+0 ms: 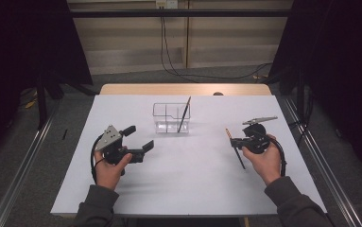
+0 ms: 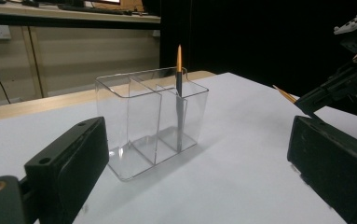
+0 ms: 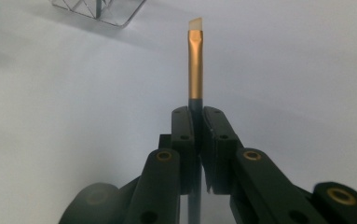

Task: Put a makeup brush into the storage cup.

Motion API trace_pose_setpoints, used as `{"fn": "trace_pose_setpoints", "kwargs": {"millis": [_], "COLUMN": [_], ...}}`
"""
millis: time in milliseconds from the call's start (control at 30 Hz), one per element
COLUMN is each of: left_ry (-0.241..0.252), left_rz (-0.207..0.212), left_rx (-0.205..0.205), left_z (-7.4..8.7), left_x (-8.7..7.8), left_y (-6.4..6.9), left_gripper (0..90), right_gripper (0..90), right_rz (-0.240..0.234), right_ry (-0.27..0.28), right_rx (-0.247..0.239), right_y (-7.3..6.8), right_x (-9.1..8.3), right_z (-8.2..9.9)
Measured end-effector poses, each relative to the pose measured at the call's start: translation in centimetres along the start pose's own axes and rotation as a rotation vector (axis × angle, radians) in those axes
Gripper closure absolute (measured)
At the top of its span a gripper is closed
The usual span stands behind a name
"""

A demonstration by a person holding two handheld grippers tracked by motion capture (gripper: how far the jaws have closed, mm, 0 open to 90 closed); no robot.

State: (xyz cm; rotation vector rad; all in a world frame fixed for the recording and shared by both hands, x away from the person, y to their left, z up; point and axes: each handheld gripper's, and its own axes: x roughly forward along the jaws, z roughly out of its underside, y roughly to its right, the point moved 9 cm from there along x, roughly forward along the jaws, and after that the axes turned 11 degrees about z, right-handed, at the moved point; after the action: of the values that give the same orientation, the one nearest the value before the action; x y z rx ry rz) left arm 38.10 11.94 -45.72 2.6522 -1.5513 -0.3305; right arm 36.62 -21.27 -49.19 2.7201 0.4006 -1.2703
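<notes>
While the right hand-held gripper point(image 1: 236, 142) sits over the right side of the white tabletop point(image 1: 193, 184), its two black jaws are squeezed tight on a paintbrush point(image 3: 195, 70). In the right gripper view the brush pokes out past the jaws, with a gold band and a flat pale tip. From the high view, the dark handle sticks out below the jaws and slants down toward the person, and the gold end points up and away. The left hand-held gripper point(image 1: 137, 138) is on the left side of the tabletop, and its jaws are wide apart with nothing between them. A clear plastic box point(image 2: 151, 120) with little walls inside stands near the middle of the tabletop, between the two grippers and a bit farther back. Another brush point(image 2: 179, 88) stands in the box's right part, dark at the bottom and orange at the top, leaning against the rim. The held paintbrush is well apart from the box.
</notes>
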Motion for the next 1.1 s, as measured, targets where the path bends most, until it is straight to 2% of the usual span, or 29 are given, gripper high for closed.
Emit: {"fn": "trace_pose_setpoints", "kwargs": {"millis": [133, 233, 300, 600, 633, 833, 900, 933, 1033, 1100], "left_ry": [-0.012, 0.007, 0.001, -0.001, -0.012, 0.000, -0.002, 0.004, 0.002, -0.001], "left_rz": [-0.001, 0.006, -0.003, -0.001, 0.010, 0.005, 0.018, 0.004, 0.003, 0.018], "left_rx": [0.008, -0.002, -0.002, -0.001, 0.010, -0.015, -0.013, -0.017, -0.012, -0.009], "left_z": [0.1, -0.1, 0.0, 0.0, 0.1, 0.1, 0.1, 0.1, 0.1, 0.1], "left_x": [-0.1, 0.0, 0.0, 0.0, -0.1, 0.1, 0.1, 0.1, 0.1, 0.1], "left_y": [-0.1, 0.0, 0.0, 0.0, 0.0, 0.0, 0.1, 0.1, 0.0, 0.1], "left_gripper": [5.0, 5.0, 5.0, 5.0, 5.0, 4.8, 4.8, 4.8, 4.8, 4.8], "right_gripper": [84.4, 84.4, 84.4, 84.4, 84.4, 84.4, 84.4, 84.4, 84.4, 84.4], "right_rz": [0.005, 0.005, 0.005, 0.006, 0.005, -0.005, -0.008, -0.005, -0.011, -0.012], "right_ry": [0.039, 0.066, 0.084, 0.135, 0.143, 0.182, 0.198, 0.205, 0.233, 0.251], "right_rx": [0.012, 0.012, 0.017, 0.031, 0.035, 0.045, 0.049, 0.050, 0.053, 0.059], "right_y": [0.1, 0.2, 0.1, 0.1, 0.1, -0.1, -0.1, -0.2, -0.3, -0.3], "right_x": [-0.2, -0.4, -0.5, -0.8, -0.8, -1.0, -1.2, -1.2, -1.5, -1.7], "right_z": [-0.3, -0.5, -0.7, -1.1, -1.1, -1.4, -1.5, -1.6, -1.9, -2.1]}}
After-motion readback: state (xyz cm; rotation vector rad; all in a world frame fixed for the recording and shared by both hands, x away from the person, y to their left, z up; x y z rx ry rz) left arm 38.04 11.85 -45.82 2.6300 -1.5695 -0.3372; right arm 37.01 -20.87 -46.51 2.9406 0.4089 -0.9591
